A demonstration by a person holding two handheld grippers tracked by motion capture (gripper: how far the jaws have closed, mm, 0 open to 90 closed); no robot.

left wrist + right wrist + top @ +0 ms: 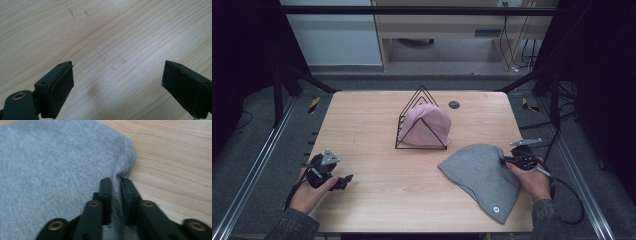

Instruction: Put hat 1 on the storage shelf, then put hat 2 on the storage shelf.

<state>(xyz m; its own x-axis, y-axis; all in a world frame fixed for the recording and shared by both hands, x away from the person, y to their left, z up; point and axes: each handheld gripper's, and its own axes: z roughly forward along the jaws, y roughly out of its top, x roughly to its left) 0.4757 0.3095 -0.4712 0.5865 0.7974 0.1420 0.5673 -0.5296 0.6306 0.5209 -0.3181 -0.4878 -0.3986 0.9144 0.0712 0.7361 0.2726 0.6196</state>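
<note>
Right gripper [115,182] clamped on grey beanie [482,175] edge; left gripper [117,82] agape, well apart.

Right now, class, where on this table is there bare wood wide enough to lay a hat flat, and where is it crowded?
Free: the near middle of the table, bordered by the open left claw and the grey beanie; also the far left corner beside the wire rack. Crowded: the right half, where the rack holds a pink hat and the right claw pinches the beanie's edge.

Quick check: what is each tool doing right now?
Left tool: open, holding nothing, over bare table.
Right tool: closed on the grey hat.
</note>
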